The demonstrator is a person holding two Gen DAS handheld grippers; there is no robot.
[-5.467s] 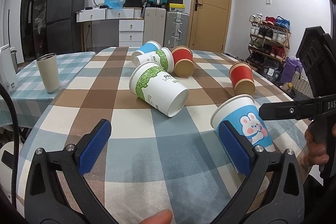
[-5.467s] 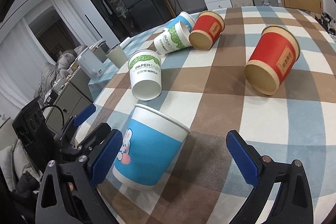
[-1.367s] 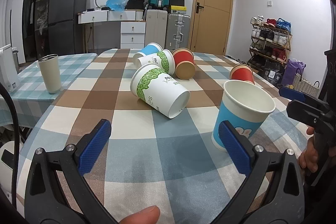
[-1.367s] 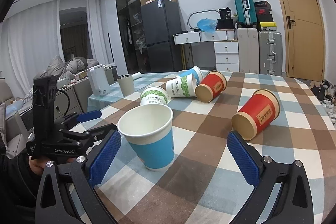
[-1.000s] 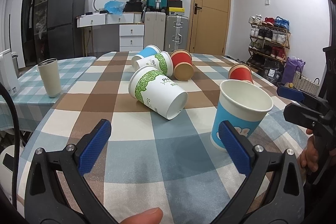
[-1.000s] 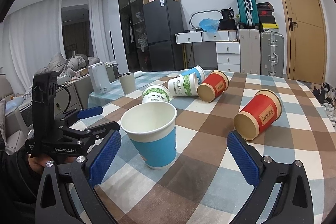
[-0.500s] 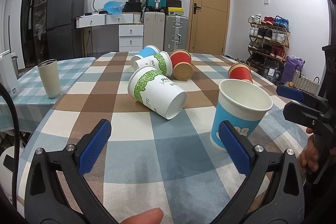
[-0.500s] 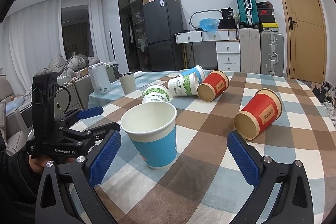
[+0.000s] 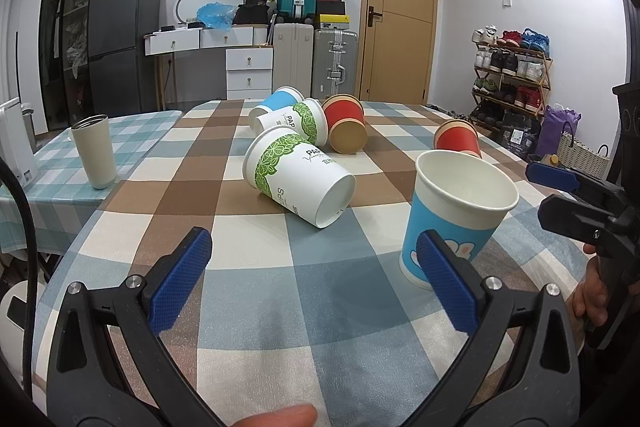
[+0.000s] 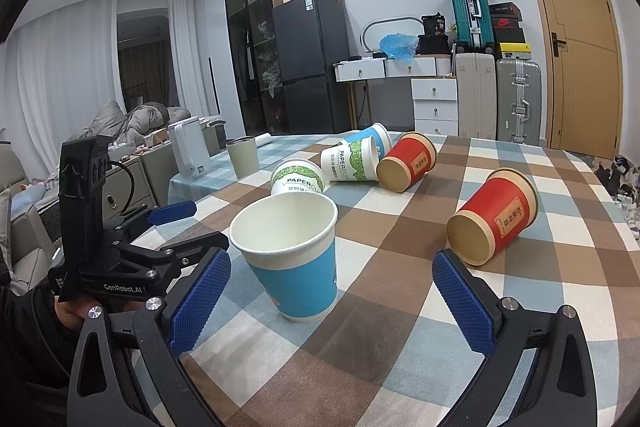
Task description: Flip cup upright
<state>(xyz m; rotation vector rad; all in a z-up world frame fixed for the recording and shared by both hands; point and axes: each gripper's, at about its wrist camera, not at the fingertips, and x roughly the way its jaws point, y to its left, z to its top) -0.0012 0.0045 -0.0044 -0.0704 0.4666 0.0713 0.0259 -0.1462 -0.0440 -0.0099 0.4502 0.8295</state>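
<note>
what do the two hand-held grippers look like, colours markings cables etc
Both are black plastic frames with two angled fingers, each tipped by a blue knurled pad and fixed with silver screws. The left hand-held gripper shows white "GenRobot.AI" lettering on its body in the right wrist view, plus a boxy black top block and a thin black cable. The right hand-held gripper looks the same. A bare hand holds it.

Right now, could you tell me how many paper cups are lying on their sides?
5: two green-leaf cups, a blue cup behind, two red cups. None seems hidden.
</note>
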